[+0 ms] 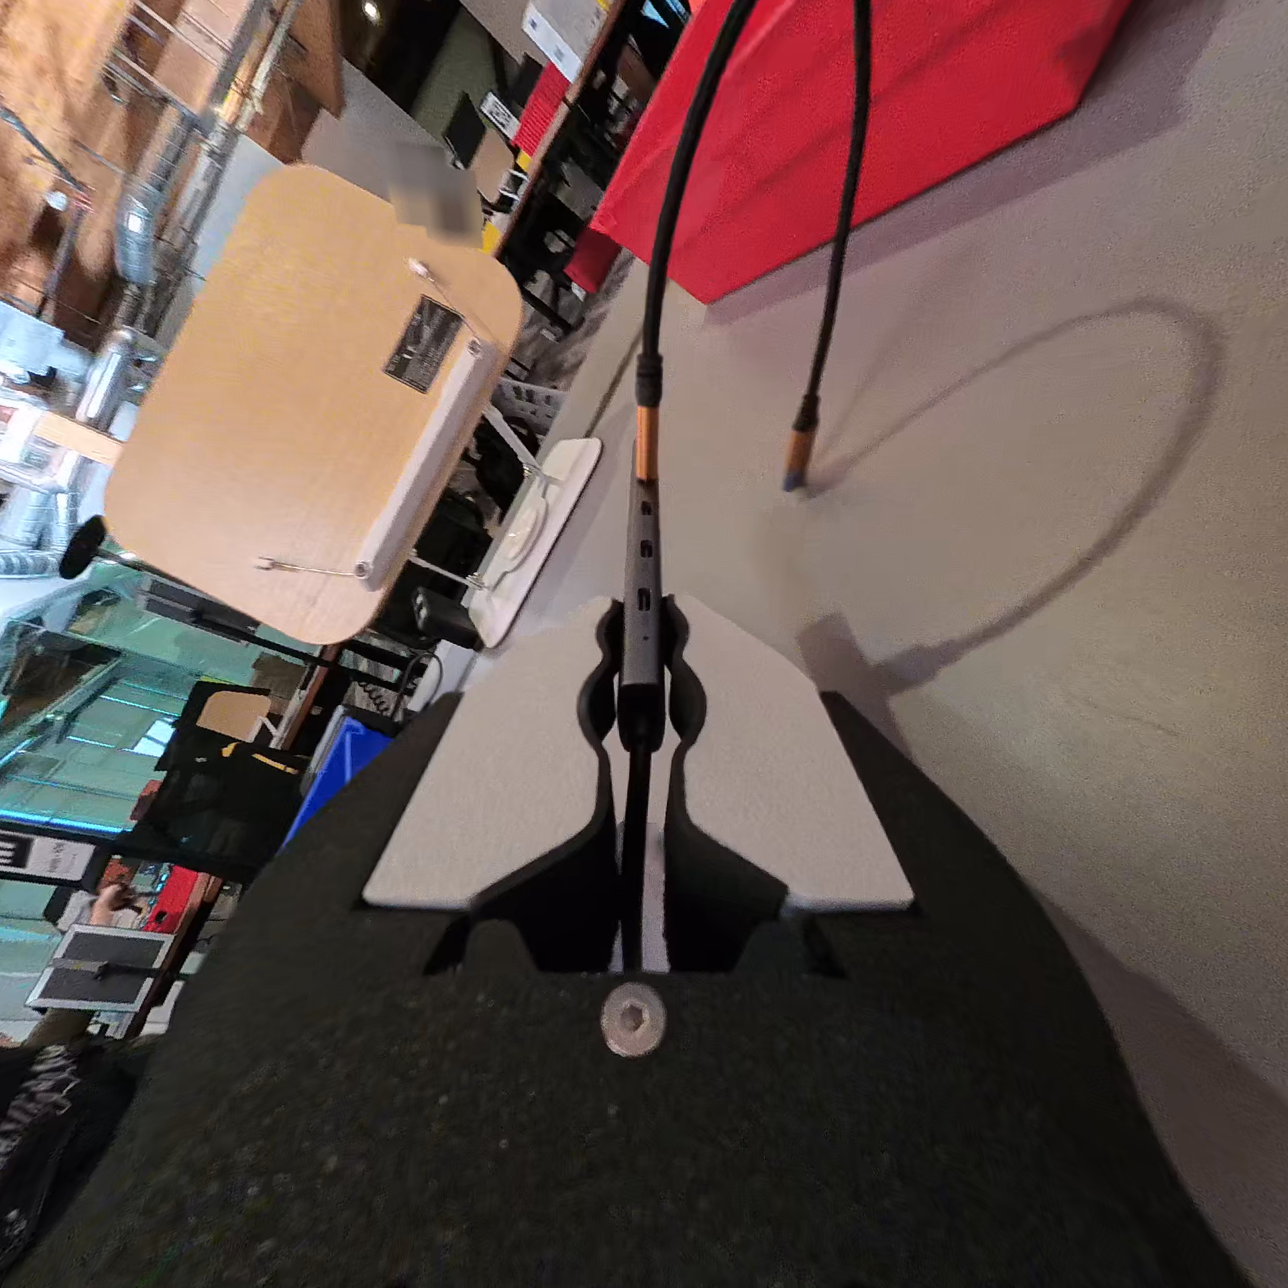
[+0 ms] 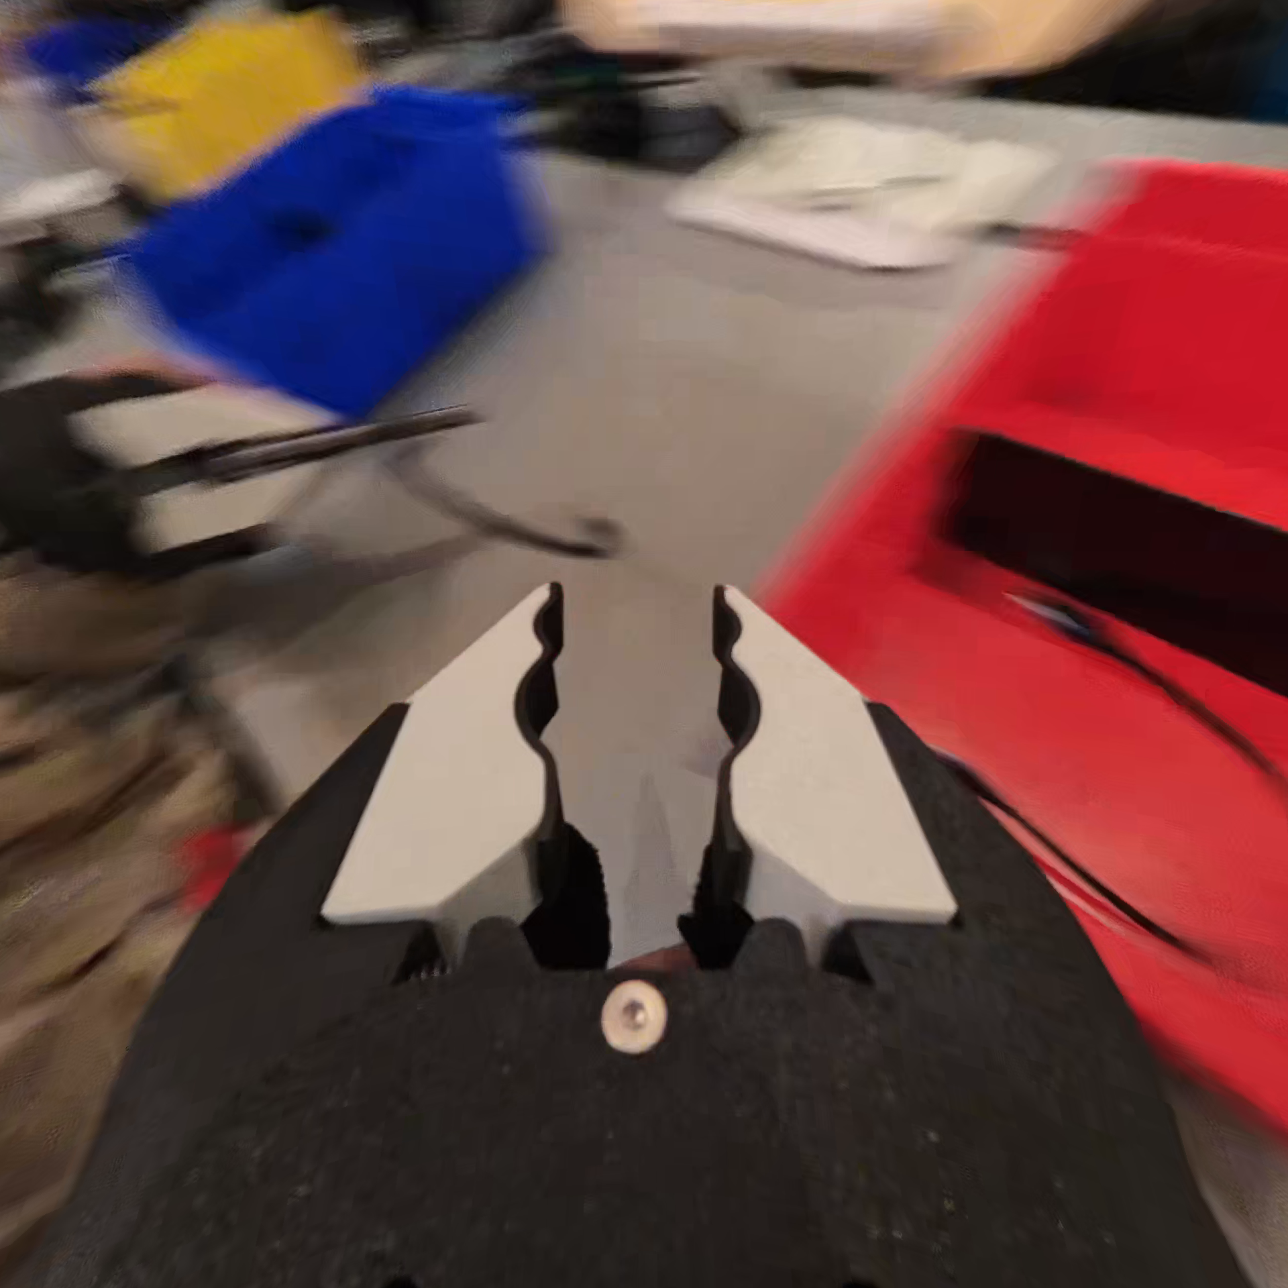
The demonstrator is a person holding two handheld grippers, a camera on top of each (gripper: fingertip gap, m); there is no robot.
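Left gripper (image 1: 641, 613): fingers closed narrow on a slim grey hub (image 1: 645, 557) — a flat metal bar with a row of small ports along its thin edge. The hub runs toward 12 o'clock from the fingertips, and its own black lead passes back between the fingers toward 6 o'clock.

Black cable (image 1: 672, 209): an orange-collared plug (image 1: 647, 446) is seated in the hub's far end. The cable arcs up out of the top of the left wrist view and comes back down at 1 o'clock. Its second plug (image 1: 798, 453) is orange with a blue tip and hangs free, just above the table (image 1: 1045, 627), casting a loop shadow.

Table is plain grey and matte. A red bin (image 1: 871, 125) sits at 1 o'clock. A tan board (image 1: 300, 404) stands past the table edge at 10 o'clock, with shelving behind.

Right gripper (image 2: 635, 599): fingers apart, a moderate gap, nothing between them. This view is heavily motion-blurred. The red bin (image 2: 1080, 418) with a dark slot lies at 2 o'clock, a blue box (image 2: 334, 265) at 10 o'clock, bare table (image 2: 641, 418) straight ahead.
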